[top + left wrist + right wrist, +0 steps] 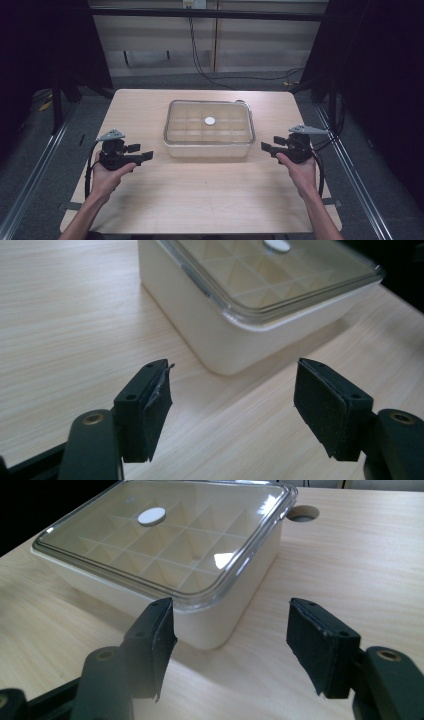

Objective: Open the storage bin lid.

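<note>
Lidded box (209,129) sits between the tongs. Left gripper (141,152) and right gripper (267,147) both gape wide, empty, near its front corners. Approach stage, likely; next move probably calls for gripping the lid (165,535) rim.

Box (240,335) far corners (left view) cropped

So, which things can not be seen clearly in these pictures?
- Box compartments: glare on the clear lid in the right gripper view and the small scale of the high view leave it unclear whether anything lies inside.
- White disc on the lid: knob or sticker, too small to tell.
- Box's far side: cut off by the top edge in the left gripper view.
</note>
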